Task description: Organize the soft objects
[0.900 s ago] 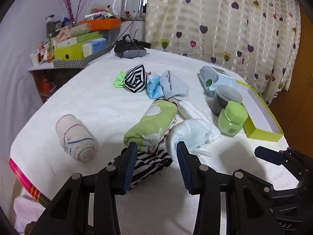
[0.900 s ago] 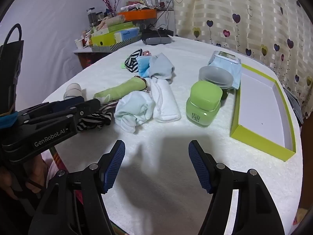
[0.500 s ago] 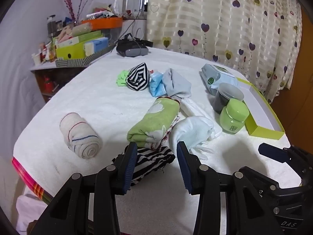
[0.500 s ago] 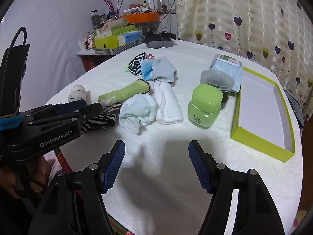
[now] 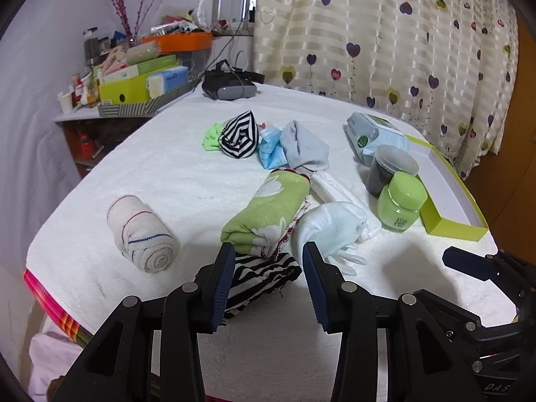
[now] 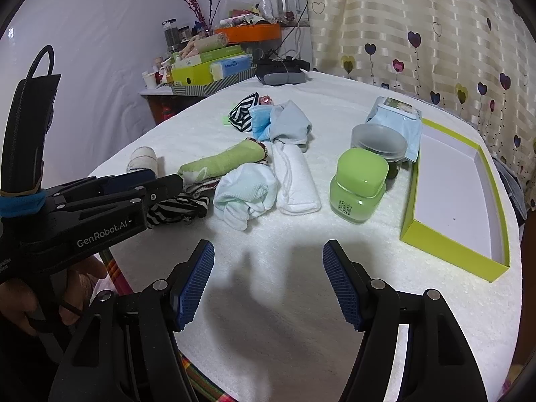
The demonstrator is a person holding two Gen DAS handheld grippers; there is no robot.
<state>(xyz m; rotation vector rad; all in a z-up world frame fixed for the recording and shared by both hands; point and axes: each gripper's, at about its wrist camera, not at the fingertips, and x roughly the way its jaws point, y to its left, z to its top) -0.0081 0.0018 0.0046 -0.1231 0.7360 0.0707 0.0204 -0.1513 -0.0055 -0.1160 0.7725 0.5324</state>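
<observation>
My left gripper (image 5: pixel 269 279) is open and holds nothing. Just beyond its tips lies a flat black-and-white striped cloth (image 5: pixel 264 273). Past that sit a rolled green towel (image 5: pixel 268 212) and a white sock bundle (image 5: pixel 330 224). A rolled cream bandage (image 5: pixel 144 234) lies to the left. Further back are a striped ball (image 5: pixel 239 134), a blue mask (image 5: pixel 269 152) and a pale blue sock (image 5: pixel 305 147). My right gripper (image 6: pixel 268 276) is open above bare white cover, short of the sock bundle (image 6: pixel 246 192) and a folded white cloth (image 6: pixel 296 181). The left gripper (image 6: pixel 160 182) shows at its left.
A green jar (image 6: pixel 358 184), a grey-lidded jar (image 6: pixel 378 140) and a wipes pack (image 6: pixel 398 114) stand before an open lime box (image 6: pixel 452 244) at the right. A headset (image 5: pixel 231 87) and a cluttered side shelf (image 5: pixel 134 80) lie at the back. The table's near edge (image 5: pixel 50 298) is close.
Both views have shifted only slightly, as if the grippers drew back a little from the pile. The jaws keep the same gaps and nothing on the table has moved.
</observation>
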